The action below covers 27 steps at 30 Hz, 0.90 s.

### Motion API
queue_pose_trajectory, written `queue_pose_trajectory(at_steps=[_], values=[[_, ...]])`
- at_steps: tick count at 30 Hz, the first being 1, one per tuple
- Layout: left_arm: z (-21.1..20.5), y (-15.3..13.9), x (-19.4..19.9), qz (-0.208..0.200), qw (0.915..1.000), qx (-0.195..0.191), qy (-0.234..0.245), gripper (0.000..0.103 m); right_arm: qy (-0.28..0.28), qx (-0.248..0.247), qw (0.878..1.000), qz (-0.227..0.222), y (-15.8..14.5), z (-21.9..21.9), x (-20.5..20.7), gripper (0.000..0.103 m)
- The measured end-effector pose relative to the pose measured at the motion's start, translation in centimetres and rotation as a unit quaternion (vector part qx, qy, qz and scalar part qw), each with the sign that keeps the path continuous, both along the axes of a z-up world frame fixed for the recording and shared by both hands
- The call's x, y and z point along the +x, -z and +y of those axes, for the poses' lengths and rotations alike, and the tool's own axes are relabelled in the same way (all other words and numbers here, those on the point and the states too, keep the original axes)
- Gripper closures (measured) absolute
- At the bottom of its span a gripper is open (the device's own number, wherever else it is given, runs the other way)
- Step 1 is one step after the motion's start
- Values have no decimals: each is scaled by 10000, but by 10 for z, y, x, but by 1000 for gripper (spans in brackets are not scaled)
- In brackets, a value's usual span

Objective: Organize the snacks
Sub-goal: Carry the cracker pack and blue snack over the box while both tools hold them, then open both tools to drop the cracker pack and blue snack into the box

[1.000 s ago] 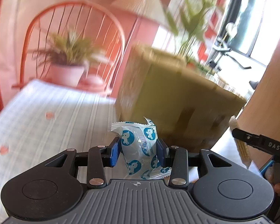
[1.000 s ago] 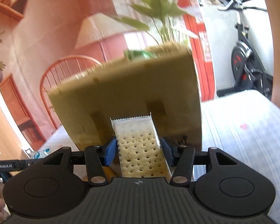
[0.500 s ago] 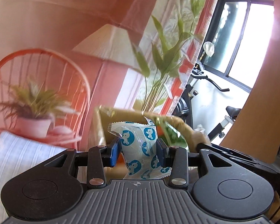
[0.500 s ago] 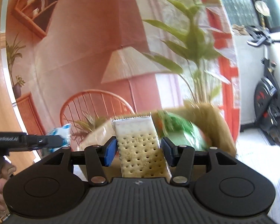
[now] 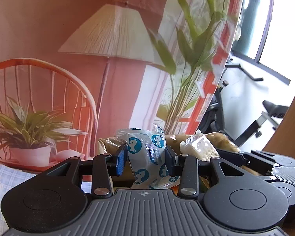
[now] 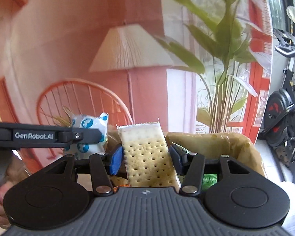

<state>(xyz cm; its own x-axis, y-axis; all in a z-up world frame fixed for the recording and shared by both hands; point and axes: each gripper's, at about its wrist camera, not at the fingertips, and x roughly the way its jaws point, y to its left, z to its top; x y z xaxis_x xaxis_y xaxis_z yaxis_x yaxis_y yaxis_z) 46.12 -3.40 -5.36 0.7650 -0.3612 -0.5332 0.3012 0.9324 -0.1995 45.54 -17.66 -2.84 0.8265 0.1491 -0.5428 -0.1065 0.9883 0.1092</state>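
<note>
Left tongs (image 5: 145, 158): pinching a white snack packet (image 5: 147, 153) printed with blue circles, held upright.
Right tongs (image 6: 145, 158): pinching a clear-wrapped cracker pack (image 6: 149, 157), upright.
Position: both packs raised over the open tan box (image 6: 226, 143).
Box contents: green wrapper (image 6: 209, 179) visible inside.

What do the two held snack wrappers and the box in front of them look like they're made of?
Unicorn-print snack packet in the left gripper: glossy plastic film, with glare and a crimped, serrated top.
Cracker packet in the right gripper: clear plastic film, with the dotted crackers showing through and a zigzag seal.
Box: probably plain brown cardboard, matte, with a thin bent rim.
</note>
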Motion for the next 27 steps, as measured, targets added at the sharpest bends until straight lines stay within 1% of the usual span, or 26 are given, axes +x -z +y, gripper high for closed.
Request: queue_pose_trajectory(at_steps=[6, 8, 10, 12, 14, 20, 27], values=[[-2, 12, 13, 130, 9998, 75, 162, 59, 57, -236, 9996, 143, 11, 5, 16, 49], [-2, 15, 15, 159, 9997, 124, 142, 50, 41, -296, 9994, 196, 14, 6, 18, 48], [0, 14, 12, 76, 9998, 103, 149, 45, 66, -350, 9991, 226, 14, 7, 17, 46], [1, 12, 10, 39, 9998, 128, 172, 45, 85, -370, 9991, 167, 12, 6, 14, 39], [3, 9, 6, 19, 9998, 140, 171, 45, 108, -369, 9992, 101, 8, 5, 10, 37], [12, 1, -14, -8, 9998, 107, 149, 45, 115, -345, 9993, -13, -1, 1, -7, 37], [23, -5, -49, -2, 10000, 25, 97, 45, 139, -261, 9995, -109, -8, -7, -45, 37]])
